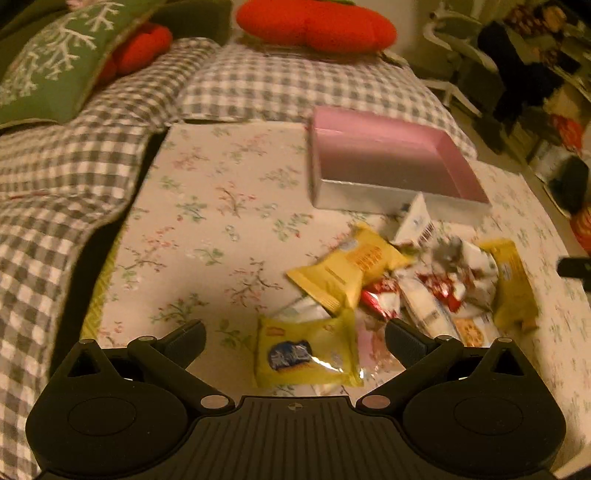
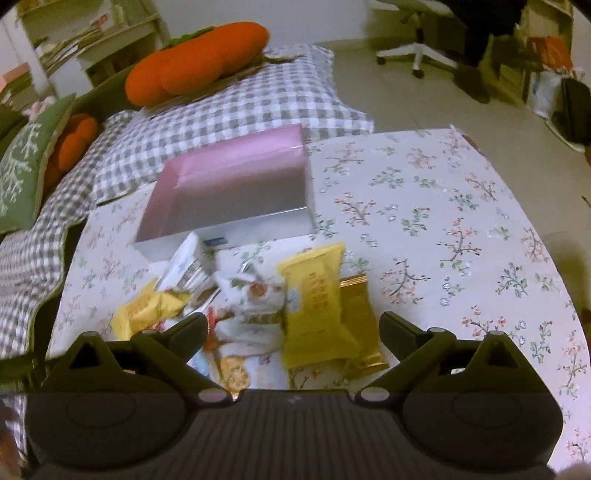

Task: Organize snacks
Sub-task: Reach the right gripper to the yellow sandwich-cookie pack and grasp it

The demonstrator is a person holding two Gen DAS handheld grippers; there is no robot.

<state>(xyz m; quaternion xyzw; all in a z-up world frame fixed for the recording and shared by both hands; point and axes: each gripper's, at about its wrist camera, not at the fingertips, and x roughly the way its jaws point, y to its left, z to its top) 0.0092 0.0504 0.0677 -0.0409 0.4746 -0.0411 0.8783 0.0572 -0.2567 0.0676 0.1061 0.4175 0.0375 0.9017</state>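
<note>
A heap of wrapped snacks lies on the floral table. In the left wrist view a yellow packet (image 1: 308,350) lies between the fingers of my open left gripper (image 1: 295,341), with another yellow packet (image 1: 349,267) and red-and-white wrappers (image 1: 443,286) beyond. An empty pink box (image 1: 388,162) stands behind the heap. In the right wrist view my open right gripper (image 2: 291,332) hovers over a yellow packet (image 2: 316,302), a gold bar (image 2: 360,325) and a white wrapper (image 2: 255,299). The pink box (image 2: 236,184) sits just past a white carton (image 2: 186,266).
A checked blanket (image 1: 74,155) covers the sofa left of and behind the table, with a green cushion (image 1: 55,66) and orange plush cushions (image 1: 314,24). The floral tablecloth (image 2: 443,221) stretches bare to the right. An office chair (image 2: 417,44) stands on the floor beyond.
</note>
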